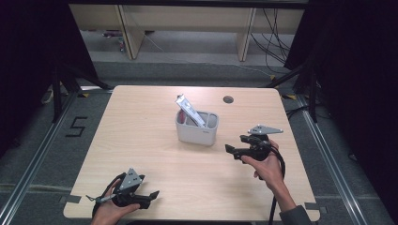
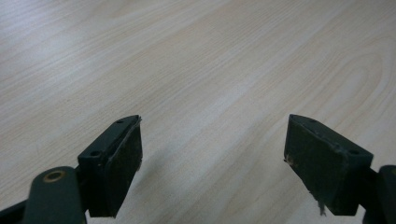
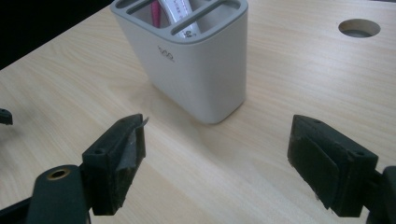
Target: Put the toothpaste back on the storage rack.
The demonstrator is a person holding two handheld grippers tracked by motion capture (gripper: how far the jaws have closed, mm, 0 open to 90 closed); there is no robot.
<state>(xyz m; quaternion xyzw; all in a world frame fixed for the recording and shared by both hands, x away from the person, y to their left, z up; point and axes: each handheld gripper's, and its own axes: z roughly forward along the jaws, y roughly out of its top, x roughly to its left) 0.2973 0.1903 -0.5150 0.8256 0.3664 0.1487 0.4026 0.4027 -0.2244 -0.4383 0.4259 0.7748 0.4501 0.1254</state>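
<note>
- Holder [image 1: 197,127] stands upright mid-worktop [image 1: 141,140]; a tube [image 1: 190,110] leans in it, top protruding, likely for access from above.
- Right gripper [image 1: 237,152]: just right of the holder, aimed at it, jaws released, empty.
- Left gripper [image 1: 148,197]: well apart, near-left of the holder by the worktop edge, jaws released, empty.
- Bare worktop surrounds the holder.

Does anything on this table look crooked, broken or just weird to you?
Little stands out. A tube leans at a slant in the white holder, poking above its rim rather than standing straight. The pads on the right gripper look frayed at the edges. Nothing looks spilled on the table.
</note>
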